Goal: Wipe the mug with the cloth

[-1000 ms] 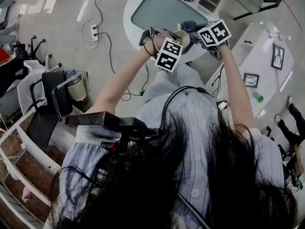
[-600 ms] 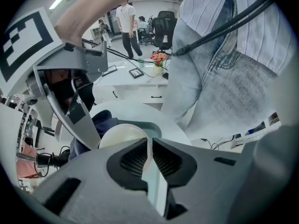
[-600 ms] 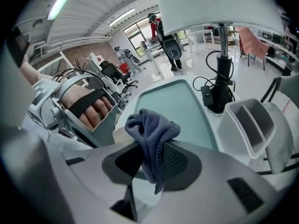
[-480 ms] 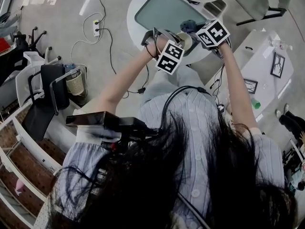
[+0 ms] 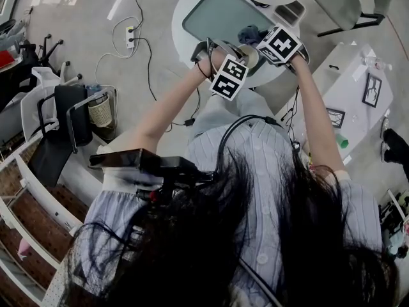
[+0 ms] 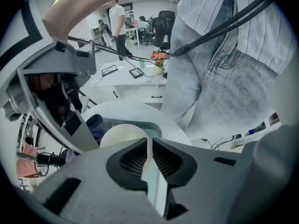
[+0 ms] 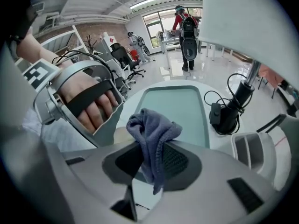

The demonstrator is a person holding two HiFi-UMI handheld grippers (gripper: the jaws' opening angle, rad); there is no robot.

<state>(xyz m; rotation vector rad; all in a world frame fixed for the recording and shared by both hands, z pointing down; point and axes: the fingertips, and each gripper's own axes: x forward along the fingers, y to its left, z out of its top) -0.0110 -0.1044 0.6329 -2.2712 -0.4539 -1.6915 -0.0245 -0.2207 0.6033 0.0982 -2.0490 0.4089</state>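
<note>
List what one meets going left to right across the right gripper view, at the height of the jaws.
person's hand under a black strap → cloth pinched between the jaws → black device with its cable → white container

Left gripper [image 6: 150, 161] jaws clamp mug [image 6: 120, 135] rim.
</note>
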